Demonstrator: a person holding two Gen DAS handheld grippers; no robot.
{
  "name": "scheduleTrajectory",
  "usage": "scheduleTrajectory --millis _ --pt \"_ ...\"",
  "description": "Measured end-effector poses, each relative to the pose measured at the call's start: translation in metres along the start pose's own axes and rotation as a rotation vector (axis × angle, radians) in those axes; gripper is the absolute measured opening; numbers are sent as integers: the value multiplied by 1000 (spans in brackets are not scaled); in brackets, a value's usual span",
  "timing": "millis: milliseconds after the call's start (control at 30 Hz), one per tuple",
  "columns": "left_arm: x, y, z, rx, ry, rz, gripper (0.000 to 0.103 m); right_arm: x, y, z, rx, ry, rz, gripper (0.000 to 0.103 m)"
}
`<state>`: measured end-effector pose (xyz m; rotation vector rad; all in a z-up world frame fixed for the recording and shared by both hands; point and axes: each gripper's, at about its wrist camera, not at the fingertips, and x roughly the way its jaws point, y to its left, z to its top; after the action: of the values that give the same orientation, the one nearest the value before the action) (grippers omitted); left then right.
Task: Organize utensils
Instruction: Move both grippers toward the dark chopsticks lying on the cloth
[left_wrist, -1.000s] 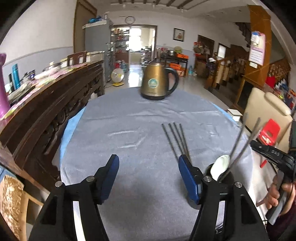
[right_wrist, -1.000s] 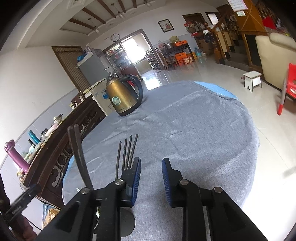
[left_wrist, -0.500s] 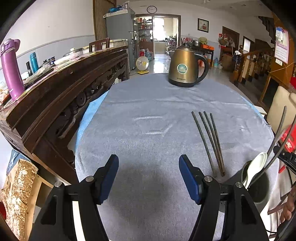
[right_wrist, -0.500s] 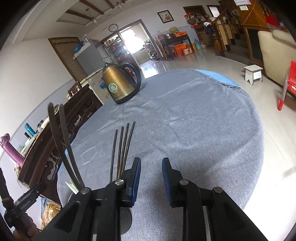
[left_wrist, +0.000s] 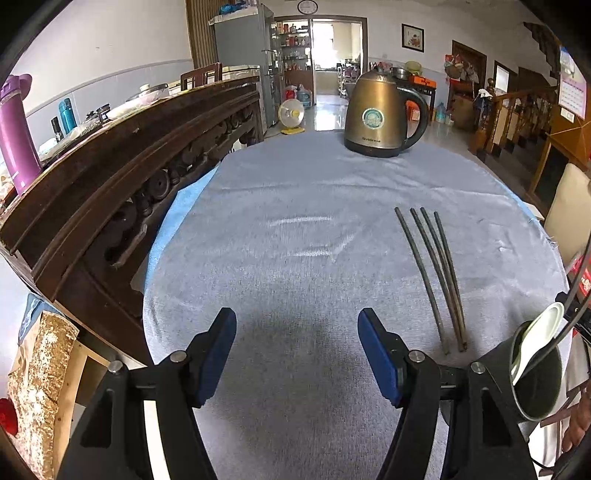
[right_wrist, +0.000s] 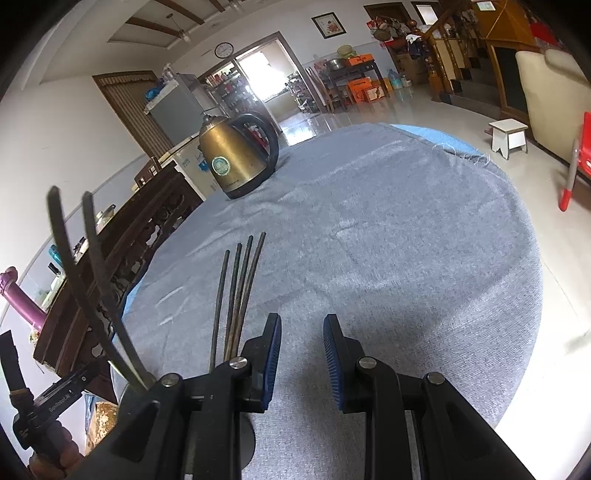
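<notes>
Dark chopsticks (left_wrist: 436, 273), four of them, lie side by side on the grey cloth (left_wrist: 295, 229) that covers the round surface. Their near ends almost touch and their far ends spread apart a little. From the left claw (left_wrist: 297, 350) they lie off to the right and a bit ahead. This claw hangs over bare cloth with its blue pads wide apart and nothing between them. The right claw (right_wrist: 302, 354) has the chopsticks just to its left and ahead. Its pads stand a small way apart, with only cloth showing in the gap.

Right of the chopsticks stands a dark cup (left_wrist: 535, 376) near the edge. It holds a white spoon (left_wrist: 539, 332) and two more dark sticks (right_wrist: 92, 280) that stick up.

Most of the cloth is bare, with lots of room in the middle and on the right side. A gold kettle (left_wrist: 376, 114) stands at the far edge. It has a round green sticker, but its words are too small to read. A dark carved wooden cabinet (left_wrist: 110, 177) runs close along the left edge.
</notes>
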<state>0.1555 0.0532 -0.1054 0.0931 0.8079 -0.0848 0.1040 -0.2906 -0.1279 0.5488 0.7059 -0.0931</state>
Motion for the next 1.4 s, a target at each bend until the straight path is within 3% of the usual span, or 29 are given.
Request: scheduleTrajectory --millis 467,700,1000,1200,1400 --pt "40 -6 -9 -51 54 8 69 23 -14 -3 14 6 30 26" --pt "52 -9 6 -30 56 6 69 38 -23 5 47 33 43 26" --pt "70 -21 50 -9 35 -13 69 73 -27 45 84 69 64 26" --pt "88 -34 74 3 50 -32 69 110 -5 82 11 127 78 26" --pt "113 -42 85 7 89 -40 69 159 32 103 -82 240 110 26"
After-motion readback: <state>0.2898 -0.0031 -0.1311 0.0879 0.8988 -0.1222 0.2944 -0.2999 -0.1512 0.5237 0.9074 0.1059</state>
